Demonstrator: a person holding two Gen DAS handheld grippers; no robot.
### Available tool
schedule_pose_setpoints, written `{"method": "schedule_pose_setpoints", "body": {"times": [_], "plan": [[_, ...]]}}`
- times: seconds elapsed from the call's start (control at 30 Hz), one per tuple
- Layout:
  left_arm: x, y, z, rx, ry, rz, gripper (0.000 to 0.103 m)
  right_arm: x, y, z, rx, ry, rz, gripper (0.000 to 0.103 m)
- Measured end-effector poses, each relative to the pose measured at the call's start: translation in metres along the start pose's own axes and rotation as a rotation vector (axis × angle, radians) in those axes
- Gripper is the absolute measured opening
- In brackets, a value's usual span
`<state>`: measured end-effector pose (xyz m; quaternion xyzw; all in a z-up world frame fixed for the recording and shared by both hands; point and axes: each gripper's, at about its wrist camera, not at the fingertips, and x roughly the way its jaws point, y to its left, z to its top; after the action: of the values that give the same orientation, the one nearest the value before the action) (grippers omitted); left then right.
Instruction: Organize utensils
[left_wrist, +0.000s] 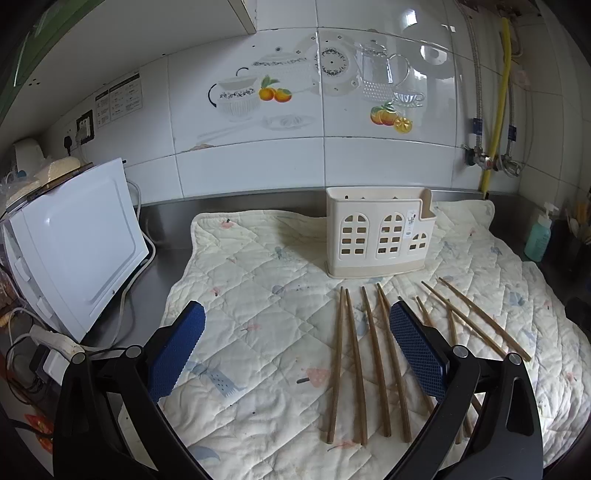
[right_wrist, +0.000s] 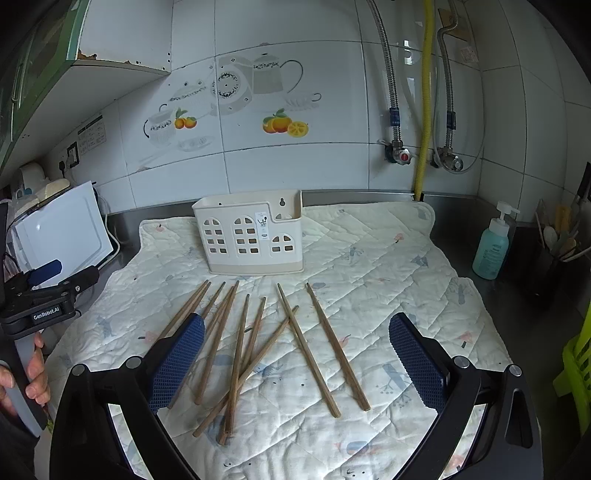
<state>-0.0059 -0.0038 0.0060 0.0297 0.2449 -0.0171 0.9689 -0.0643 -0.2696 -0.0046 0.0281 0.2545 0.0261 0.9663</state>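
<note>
Quilted mat (right_wrist: 369, 258) on steel counter; white microwave (left_wrist: 74, 243) left; soap bottle (right_wrist: 491, 251) right.

Home kitchen — tiled wall (right_wrist: 295, 166), microwave (left_wrist: 81, 243)

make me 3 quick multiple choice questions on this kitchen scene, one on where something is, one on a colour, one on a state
1. Where do the chopsticks lie relative to the utensil holder?
A. inside it
B. on the quilted mat in front of it
C. on top of the microwave

2. What colour are the pads on the right gripper fingers?
A. blue
B. red
C. white

3. What state is the left gripper in?
A. shut on a chopstick
B. shut on nothing
C. open, holding nothing

Answers:
1 B, the sticks are spread flat on the mat at the holder's near side.
2 A, both textured pads are dark blue.
3 C, its fingers stand wide apart with only mat and sticks between them.
</note>
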Motion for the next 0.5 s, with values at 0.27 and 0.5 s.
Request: {"method": "schedule_pose_setpoints", "body": {"times": [0.27,0.5], "plan": [[-0.0026,-0.003,0.0014,0.014,-0.008,0.008,0.098,-0.001,0.0,0.0005,0.004,-0.007,0.005,0.097],[-0.0015,-0.0023,0.0014,0.016,-0.005,0.015,0.098,-0.0016,0.0002,0.0001,0.004,-0.009,0.008,0.097]]}}
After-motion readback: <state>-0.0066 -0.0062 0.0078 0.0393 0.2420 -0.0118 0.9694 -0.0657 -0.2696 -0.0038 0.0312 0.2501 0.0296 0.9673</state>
